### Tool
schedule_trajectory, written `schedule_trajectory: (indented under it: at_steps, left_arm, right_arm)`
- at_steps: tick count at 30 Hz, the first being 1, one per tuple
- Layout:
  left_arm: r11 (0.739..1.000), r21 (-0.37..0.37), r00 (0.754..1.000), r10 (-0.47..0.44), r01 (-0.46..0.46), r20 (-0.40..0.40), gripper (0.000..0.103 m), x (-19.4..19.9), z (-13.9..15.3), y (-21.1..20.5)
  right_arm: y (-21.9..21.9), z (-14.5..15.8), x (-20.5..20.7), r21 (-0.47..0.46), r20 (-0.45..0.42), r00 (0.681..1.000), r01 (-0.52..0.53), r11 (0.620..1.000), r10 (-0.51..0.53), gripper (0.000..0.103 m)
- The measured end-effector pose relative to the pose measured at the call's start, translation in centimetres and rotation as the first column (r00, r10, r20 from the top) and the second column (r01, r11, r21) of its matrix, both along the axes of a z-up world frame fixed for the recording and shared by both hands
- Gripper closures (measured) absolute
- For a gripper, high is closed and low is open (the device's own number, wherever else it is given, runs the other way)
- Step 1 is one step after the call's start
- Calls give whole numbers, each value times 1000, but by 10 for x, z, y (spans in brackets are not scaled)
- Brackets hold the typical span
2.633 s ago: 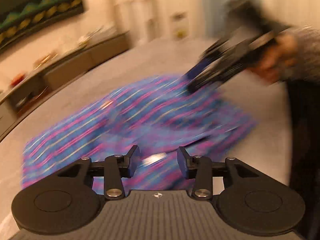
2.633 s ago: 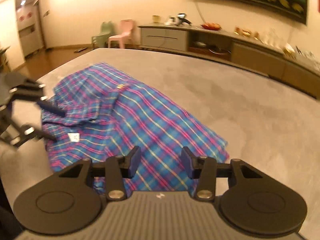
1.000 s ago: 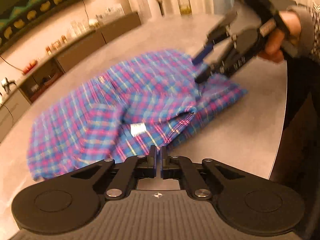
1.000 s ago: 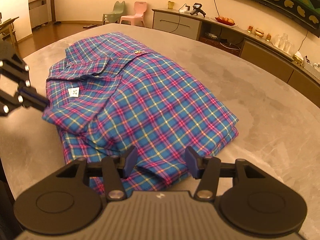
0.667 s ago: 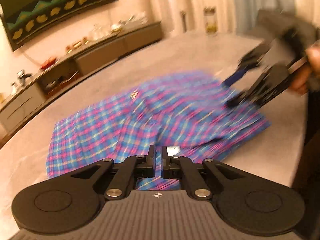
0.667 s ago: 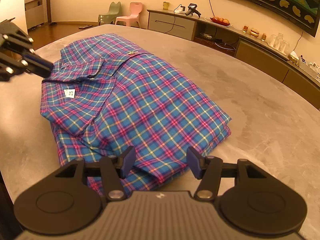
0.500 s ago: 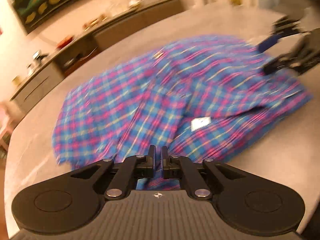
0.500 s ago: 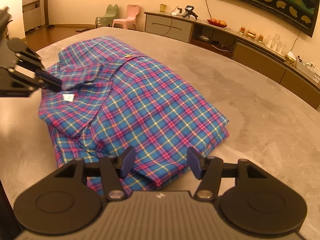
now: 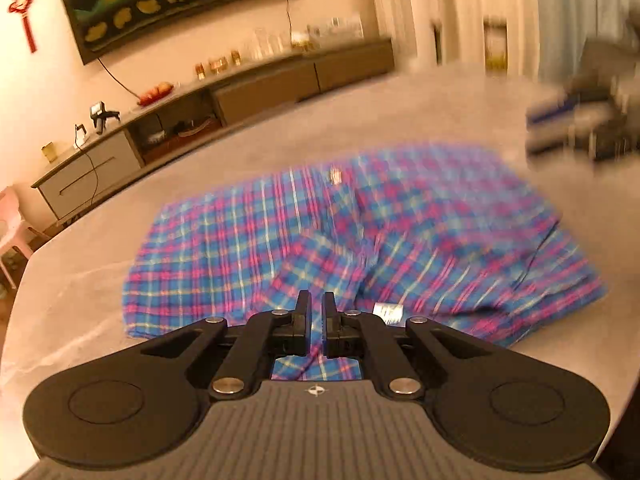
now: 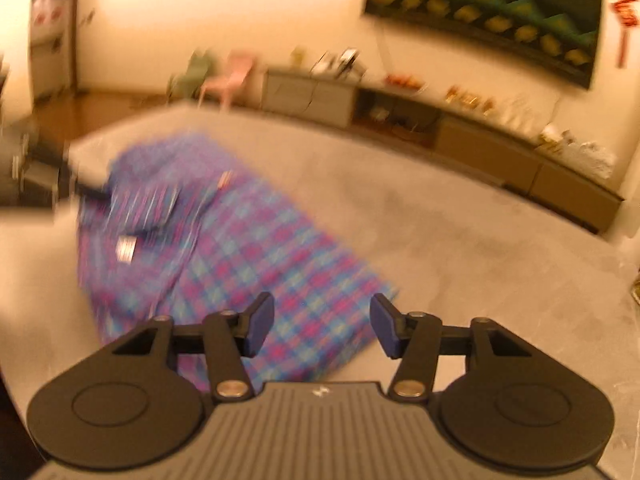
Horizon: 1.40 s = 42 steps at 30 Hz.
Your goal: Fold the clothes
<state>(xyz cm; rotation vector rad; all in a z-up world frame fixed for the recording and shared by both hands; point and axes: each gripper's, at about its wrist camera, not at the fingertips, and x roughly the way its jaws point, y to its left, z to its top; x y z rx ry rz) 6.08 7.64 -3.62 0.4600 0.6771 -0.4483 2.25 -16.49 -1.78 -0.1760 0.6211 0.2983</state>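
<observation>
Left wrist view: the folded plaid shirt (image 9: 360, 240) lies on the grey desk (image 9: 100, 280), beyond the left gripper (image 9: 316, 312), whose jaws are pressed together on nothing. The right gripper (image 10: 322, 326) hangs over the shirt's near corner; its jaws, spread and empty, have just been closing a little.

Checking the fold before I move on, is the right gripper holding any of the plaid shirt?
No, the right gripper is open, above the plaid shirt.

My work surface is a grey, marbled table (image 9: 420, 112) with a rounded edge. One item lies directly on it: a folded blue-and-pink plaid shirt (image 9: 400, 216), flat, collar end toward my near edge, white tag (image 10: 126, 249) showing.
</observation>
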Motion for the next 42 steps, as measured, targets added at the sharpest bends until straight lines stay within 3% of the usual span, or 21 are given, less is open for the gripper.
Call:
schedule_trajectory:
  at_steps: [4, 7, 11, 14, 18, 21, 24, 25, 27, 30, 31, 34, 37, 40, 42]
  left_arm:
    - [996, 44, 996, 75, -73, -53, 99, 16, -21, 8]
    - [992, 9, 989, 125, -125, -76, 99, 22, -20, 24]
    - [985, 75, 986, 157, -153, -50, 99, 18, -17, 24]
    - [992, 79, 993, 107, -103, -50, 99, 5, -4, 19]
    - [995, 102, 996, 30, -21, -82, 92, 0, 0, 26]
    - [994, 109, 995, 32, -22, -91, 92, 11, -9, 35]
    - [992, 110, 997, 66, -63, -28, 92, 41, -16, 41]
    - [982, 148, 993, 117, -118, 14, 91, 58, -19, 38]
    - [929, 242, 958, 252, -279, 134, 91, 96, -22, 29]
    - [941, 93, 941, 312, -325, 131, 91, 111, 12, 38]
    - [950, 26, 945, 307, -312, 109, 86, 107, 27, 44]
    - [972, -66, 966, 233, -227, 110, 75, 65, 62, 53]
    - [997, -72, 999, 7, -4, 39, 75, -1, 58, 41]
    - [979, -5, 979, -202, 202, -14, 75, -54, 34, 11]
    - [957, 51, 957, -280, 284, -70, 75, -71, 9, 3]
  right_arm:
    - [17, -36, 21, 1, -87, 995, -59, 998, 59, 67]
    - [26, -53, 17, -77, -130, 987, -101, 992, 91, 66]
    - [28, -42, -11, -74, -217, 955, -223, 972, 203, 66]
    - [23, -25, -20, -50, -195, 952, -251, 967, 237, 68]
    - [2, 1, -3, 14, -70, 982, -172, 985, 173, 66]
    - [4, -16, 18, -75, -81, 989, -126, 989, 120, 66]
    - [10, -36, 17, -132, -126, 987, -120, 984, 103, 68]
    - [14, -37, 12, -137, -163, 981, -130, 982, 107, 69]
    - [35, -29, -17, -86, -248, 938, -270, 959, 241, 70]
    - [64, -18, -65, -2, -262, 850, -474, 880, 457, 71]
    - [68, -11, -72, 9, -242, 839, -500, 866, 487, 71]
    - [55, 18, -47, 11, -125, 899, -422, 907, 420, 56]
    - [46, 26, 18, 20, -43, 952, -303, 953, 303, 55]
    - [60, 26, 87, -19, -3, 959, -284, 959, 284, 56]
    - [86, 13, 127, -84, -14, 957, -289, 954, 289, 58]
